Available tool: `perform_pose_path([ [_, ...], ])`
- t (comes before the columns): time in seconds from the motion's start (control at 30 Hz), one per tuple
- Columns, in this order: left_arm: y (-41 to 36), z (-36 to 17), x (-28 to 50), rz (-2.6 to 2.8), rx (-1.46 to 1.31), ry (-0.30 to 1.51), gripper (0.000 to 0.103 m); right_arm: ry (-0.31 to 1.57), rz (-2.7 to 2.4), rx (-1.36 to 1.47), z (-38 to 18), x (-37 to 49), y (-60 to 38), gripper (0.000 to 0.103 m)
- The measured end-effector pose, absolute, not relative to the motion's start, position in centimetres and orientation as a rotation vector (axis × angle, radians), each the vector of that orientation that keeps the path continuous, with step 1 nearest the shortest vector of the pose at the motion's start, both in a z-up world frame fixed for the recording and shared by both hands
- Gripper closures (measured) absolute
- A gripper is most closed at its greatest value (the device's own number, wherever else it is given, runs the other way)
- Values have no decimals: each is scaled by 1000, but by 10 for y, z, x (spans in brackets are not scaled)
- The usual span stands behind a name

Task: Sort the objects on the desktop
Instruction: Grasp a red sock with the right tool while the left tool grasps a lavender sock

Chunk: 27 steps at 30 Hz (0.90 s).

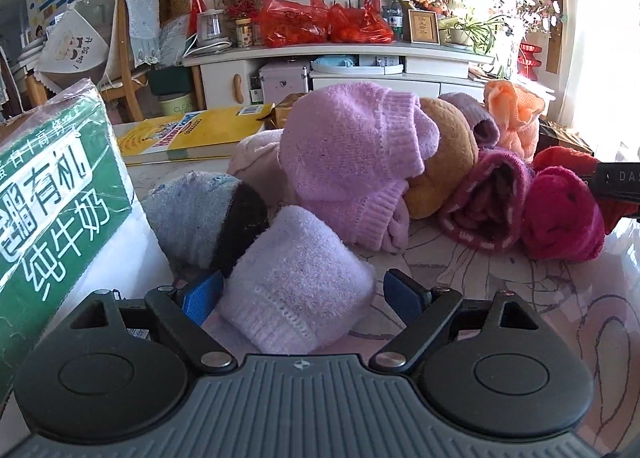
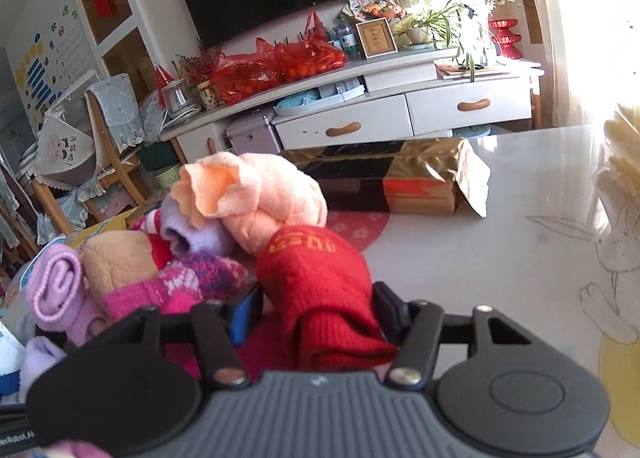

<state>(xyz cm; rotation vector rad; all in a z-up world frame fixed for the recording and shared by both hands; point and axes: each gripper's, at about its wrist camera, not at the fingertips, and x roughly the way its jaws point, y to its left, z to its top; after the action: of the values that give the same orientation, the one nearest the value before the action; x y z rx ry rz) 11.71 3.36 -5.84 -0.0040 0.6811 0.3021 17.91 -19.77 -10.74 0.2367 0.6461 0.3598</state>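
Observation:
A pile of rolled socks lies on the table. In the left wrist view my left gripper (image 1: pixel 302 294) is open around a pale lilac sock roll (image 1: pixel 296 278); the left pad touches it, the right pad stands apart. Behind it lie a blue-and-black roll (image 1: pixel 204 213), a big pink roll (image 1: pixel 352 161), a tan roll (image 1: pixel 448 161), a magenta roll (image 1: pixel 488 197) and a crimson roll (image 1: pixel 560 213). In the right wrist view my right gripper (image 2: pixel 316 310) is shut on a red sock roll (image 2: pixel 320 290) with yellow letters, beside a peach roll (image 2: pixel 256 197).
A green milk carton box (image 1: pixel 60 197) stands close on the left. A yellow book (image 1: pixel 192 133) lies behind the pile. A gold and black box (image 2: pixel 392 177) lies on the table beyond the socks. A TV cabinet stands behind the table.

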Motion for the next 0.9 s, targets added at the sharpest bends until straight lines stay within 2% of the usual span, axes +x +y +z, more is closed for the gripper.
perform_pose_path([
  [0.17, 38, -60, 121, 282, -37, 673, 0, 643, 364, 249, -108, 175, -206, 61],
  [0.23, 39, -61, 121, 271, -44, 668, 0, 642, 364, 253, -108, 171, -207, 63],
  [0.43, 23, -63, 121, 175, -31, 680, 5, 642, 381, 225, -103, 158, -207, 65],
  [0.7, -9, -62, 109, 73, -16, 683, 3, 657, 420, 165, -93, 128, -205, 65],
  [0.77, -10, -57, 106, 95, -13, 660, 0, 651, 418, 162, -90, 122, -206, 65],
  [0.9, -5, -53, 112, 144, -20, 640, 0, 641, 405, 175, -87, 116, -210, 65],
])
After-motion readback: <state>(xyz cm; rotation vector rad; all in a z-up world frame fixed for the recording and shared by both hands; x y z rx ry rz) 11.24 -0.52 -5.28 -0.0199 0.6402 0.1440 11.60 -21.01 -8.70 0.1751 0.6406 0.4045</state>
